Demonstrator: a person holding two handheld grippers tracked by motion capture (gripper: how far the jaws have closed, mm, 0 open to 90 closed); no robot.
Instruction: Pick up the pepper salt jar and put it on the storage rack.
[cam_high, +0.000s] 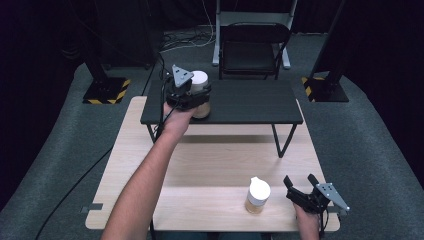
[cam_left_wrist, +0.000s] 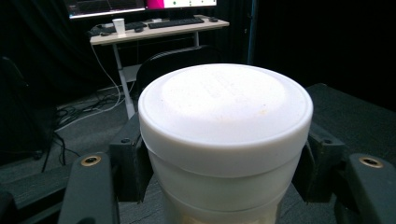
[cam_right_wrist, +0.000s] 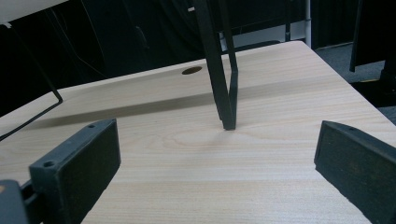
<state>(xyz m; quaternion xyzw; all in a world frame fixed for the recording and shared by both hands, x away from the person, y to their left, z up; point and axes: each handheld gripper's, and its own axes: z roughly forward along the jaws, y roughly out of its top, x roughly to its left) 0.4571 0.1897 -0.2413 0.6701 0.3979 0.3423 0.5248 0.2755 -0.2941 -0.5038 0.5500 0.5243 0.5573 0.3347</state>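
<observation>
White-lidded jar (cam_left_wrist: 225, 140) between left tool (cam_left_wrist: 224, 175) pads.

Left gripper (cam_high: 192, 97) clamped on white-lidded jar (cam_high: 200, 95) over black raised shelf (cam_high: 250, 102). Second white-lidded jar (cam_high: 257, 195) standing on wooden table (cam_high: 210, 165), just beside spread-jawed right gripper (cam_high: 301, 185).

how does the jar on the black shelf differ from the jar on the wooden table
The jar on the black shelf sits on the raised shelf, clamped by the left gripper. The jar on the wooden table stands free, low and near, left of the open right gripper. Both stand upright, with white lids and pale contents.
</observation>
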